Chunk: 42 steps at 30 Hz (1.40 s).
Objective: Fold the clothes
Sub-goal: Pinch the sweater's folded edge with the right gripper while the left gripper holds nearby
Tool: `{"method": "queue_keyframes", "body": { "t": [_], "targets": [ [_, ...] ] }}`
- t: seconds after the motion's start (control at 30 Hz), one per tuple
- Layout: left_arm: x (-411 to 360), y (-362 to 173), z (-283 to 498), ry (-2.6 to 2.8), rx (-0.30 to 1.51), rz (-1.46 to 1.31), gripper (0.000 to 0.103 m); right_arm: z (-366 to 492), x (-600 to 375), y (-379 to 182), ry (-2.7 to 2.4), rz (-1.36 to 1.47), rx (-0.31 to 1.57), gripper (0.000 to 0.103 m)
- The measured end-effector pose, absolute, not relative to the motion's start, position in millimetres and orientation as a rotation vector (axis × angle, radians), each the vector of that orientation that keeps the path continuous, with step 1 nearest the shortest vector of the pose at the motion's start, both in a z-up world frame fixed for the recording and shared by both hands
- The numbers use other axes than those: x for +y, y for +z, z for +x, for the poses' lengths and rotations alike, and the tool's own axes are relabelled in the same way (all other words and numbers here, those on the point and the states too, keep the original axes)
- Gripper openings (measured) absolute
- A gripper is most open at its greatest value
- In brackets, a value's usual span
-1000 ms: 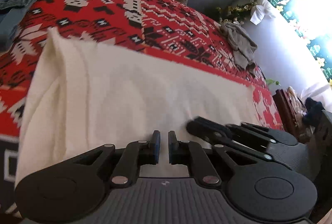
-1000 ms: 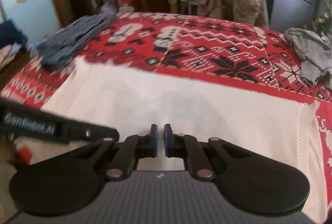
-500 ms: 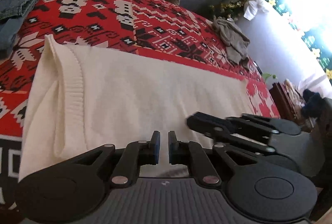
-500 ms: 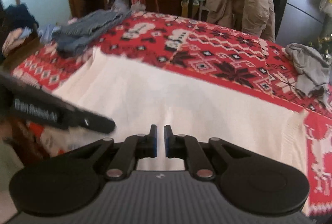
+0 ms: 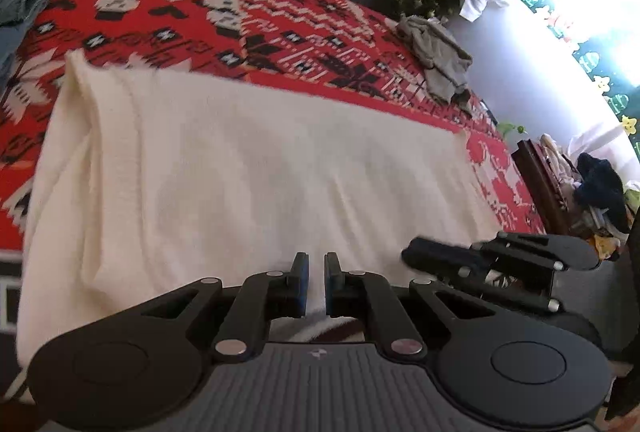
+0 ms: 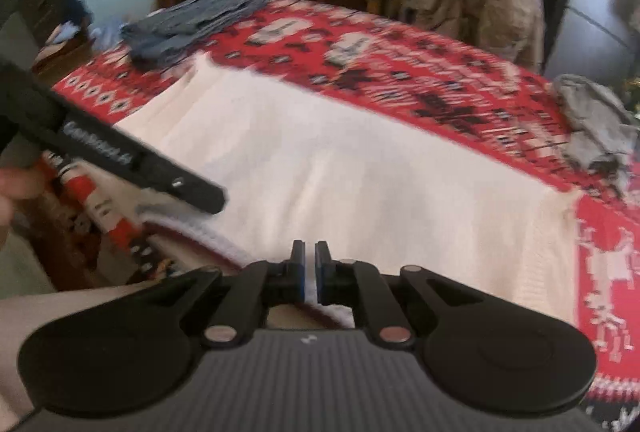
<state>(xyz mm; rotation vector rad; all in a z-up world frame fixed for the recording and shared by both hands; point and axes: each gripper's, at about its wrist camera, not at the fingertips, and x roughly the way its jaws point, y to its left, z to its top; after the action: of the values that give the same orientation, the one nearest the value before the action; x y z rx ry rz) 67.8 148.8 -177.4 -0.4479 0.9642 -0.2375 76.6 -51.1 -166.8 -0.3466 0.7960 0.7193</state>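
White knit sweater (image 5: pixel 248 168) lies spread flat across the red patterned blanket (image 5: pixel 280 20), body smoothed, no cross fold made. Left gripper (image 5: pixel 316 284) and right gripper (image 6: pixel 310 272) each pinch its near hem, jaws closed on the knit. Folding proper looks barely begun.
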Motion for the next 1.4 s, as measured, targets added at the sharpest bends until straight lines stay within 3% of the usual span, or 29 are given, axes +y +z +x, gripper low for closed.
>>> {"method": "queue_keyframes", "body": {
  "t": [0.27, 0.53, 0.83, 1.2, 1.4],
  "targets": [
    [138.7, -183.2, 88.2, -0.228, 0.960, -0.383, 0.006, 122.1, -77.4, -175.2, 0.440, -0.354, 0.740, 0.007],
    [154.6, -177.0, 68.5, -0.187, 0.959, -0.372, 0.006, 102.3, -128.6, -176.4, 0.423, -0.308, 0.779, 0.005],
    [183.4, -175.0, 92.8, -0.076, 0.942, -0.372, 0.006, 151.5, -106.5, -176.8, 0.354, -0.243, 0.770, 0.006],
    [200.3, -170.7, 53.1, -0.052, 0.948, -0.399, 0.006, 84.3, -153.7, -169.2, 0.440, -0.308, 0.780, 0.006],
    [211.2, -163.5, 53.1, -0.005, 0.930, -0.406, 0.006, 120.7, -164.7, -164.2, 0.343, -0.235, 0.773, 0.007]
  ]
}}
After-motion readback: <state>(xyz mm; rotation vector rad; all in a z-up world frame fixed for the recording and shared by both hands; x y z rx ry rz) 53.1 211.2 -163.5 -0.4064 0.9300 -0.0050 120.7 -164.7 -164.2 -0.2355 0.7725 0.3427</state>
